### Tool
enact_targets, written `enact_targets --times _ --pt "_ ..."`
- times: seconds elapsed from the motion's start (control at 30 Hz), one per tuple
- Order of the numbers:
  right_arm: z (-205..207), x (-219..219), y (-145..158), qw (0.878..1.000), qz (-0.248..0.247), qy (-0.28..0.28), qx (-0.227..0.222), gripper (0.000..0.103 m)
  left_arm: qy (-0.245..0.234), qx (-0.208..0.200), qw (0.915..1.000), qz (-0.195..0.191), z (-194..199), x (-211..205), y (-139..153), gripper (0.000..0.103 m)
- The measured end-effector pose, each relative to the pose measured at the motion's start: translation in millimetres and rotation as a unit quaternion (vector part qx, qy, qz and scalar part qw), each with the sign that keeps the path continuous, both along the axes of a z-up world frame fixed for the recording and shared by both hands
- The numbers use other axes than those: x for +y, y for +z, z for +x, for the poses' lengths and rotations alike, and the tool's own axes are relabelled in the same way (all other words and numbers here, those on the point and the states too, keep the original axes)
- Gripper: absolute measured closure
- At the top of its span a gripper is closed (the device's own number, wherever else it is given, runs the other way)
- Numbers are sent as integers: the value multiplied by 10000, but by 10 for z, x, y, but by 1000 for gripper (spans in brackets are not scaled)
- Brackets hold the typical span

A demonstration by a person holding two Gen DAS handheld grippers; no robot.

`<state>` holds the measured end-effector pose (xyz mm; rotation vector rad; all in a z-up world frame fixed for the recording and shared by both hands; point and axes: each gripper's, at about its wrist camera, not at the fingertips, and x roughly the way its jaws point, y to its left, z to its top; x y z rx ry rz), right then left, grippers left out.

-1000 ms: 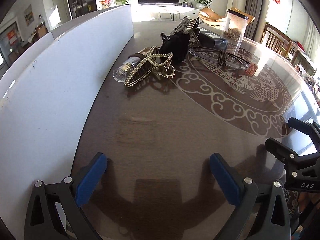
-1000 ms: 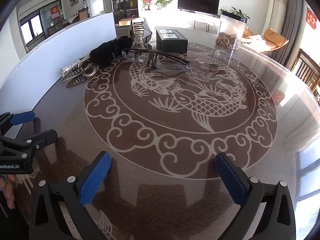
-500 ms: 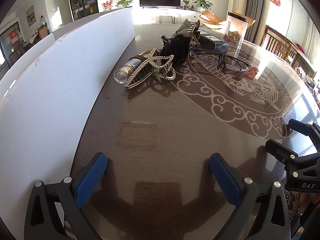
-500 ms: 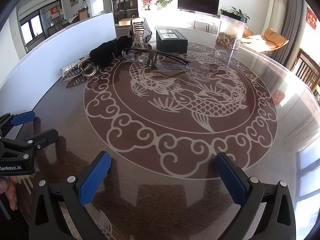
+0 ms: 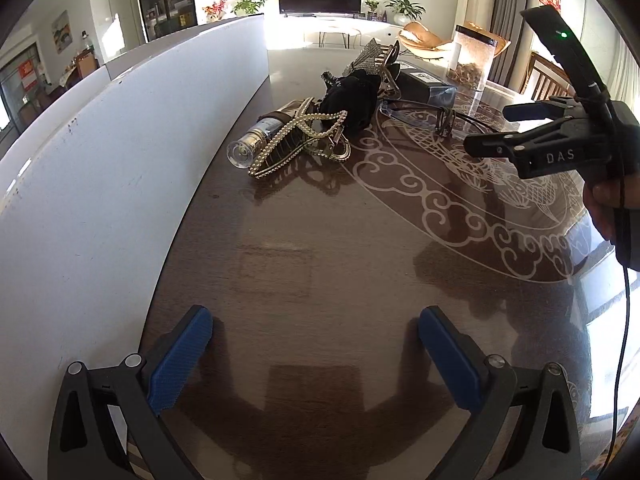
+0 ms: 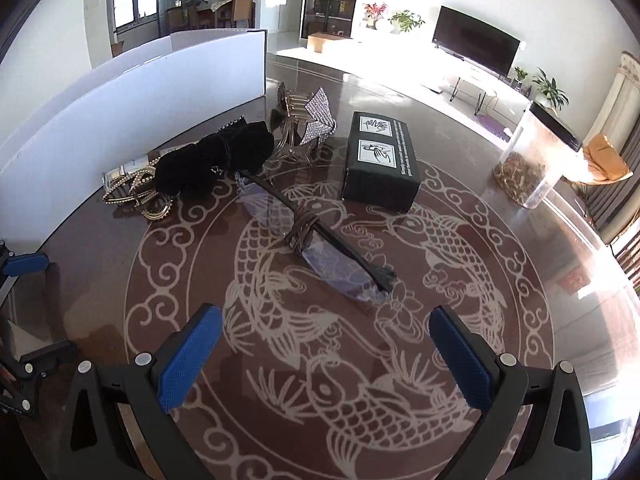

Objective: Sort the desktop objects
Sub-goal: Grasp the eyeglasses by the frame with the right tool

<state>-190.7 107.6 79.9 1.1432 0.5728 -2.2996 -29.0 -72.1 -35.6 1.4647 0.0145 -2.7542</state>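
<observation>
Glasses (image 6: 316, 248) lie folded near the middle of the round table (image 6: 500, 364), across the upper part of its carp medallion, dark frame on top and lenses flat against the glass surface. Beyond them toward the far edge sits a dark rectangular box (image 6: 380, 162) with two white labels on its lid, apart from the glasses. To the left of that box a rhinestone hair claw (image 6: 308, 120) stands beside a black velvet pouch (image 6: 216, 160), whose edge touches or overlaps the far tip of the glasses. Further left, along the table edge by the white partition (image 6: 132, 96), a pearl-studded hair claw (image 5: 300, 140) lies over a small clear bottle (image 5: 252, 146) resting on its side. At the far right edge stands a clear lidded canister (image 6: 536, 160) with brownish contents filling its bottom.

Nearest the glasses, the right gripper (image 6: 324, 356) hovers just short of them with its blue-padded jaws spread wide and nothing between them. Toward the near left edge, the left gripper (image 5: 314, 356) hangs over bare dark table, jaws equally wide and empty, well apart from the cluster of objects.
</observation>
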Motion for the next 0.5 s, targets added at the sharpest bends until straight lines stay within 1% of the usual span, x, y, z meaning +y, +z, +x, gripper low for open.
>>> enact_targets --times 0.03,0.1,0.17,0.23,0.27,0.3,0.33,0.37,0.4,0.5 --pt "-117 -76 -6 9998 146 109 -37 0 0 0 10000 0 0 0 -1 0" --pt "-316 -185 -54 9990 308 224 -248 0 0 0 10000 1 1 -2 0 0" --pt "-452 -278 -126 9976 323 308 -537 1 0 0 10000 1 1 -4 0 0" --pt "-491 -353 -178 9968 341 351 -635 5 0 0 10000 2 -3 -5 0 0" --pt "-489 -365 -172 9970 210 373 -650 13 0 -1 10000 1 -5 -4 3 0" --pt "-483 -369 -167 9967 69 386 -709 28 1 0 10000 2 -6 -3 5 0" --pt "-471 -364 -155 9963 -100 381 -768 38 2 1 10000 2 -5 -3 7 0" --pt "-444 -356 -138 9962 -219 365 -761 56 1 0 10000 2 -6 -3 7 0" --pt "-405 -355 -128 9967 -220 349 -705 71 1 0 10000 2 -8 -3 8 0" --pt "-230 -334 -119 9973 -163 345 -623 83 0 0 10000 3 -13 -5 9 0"
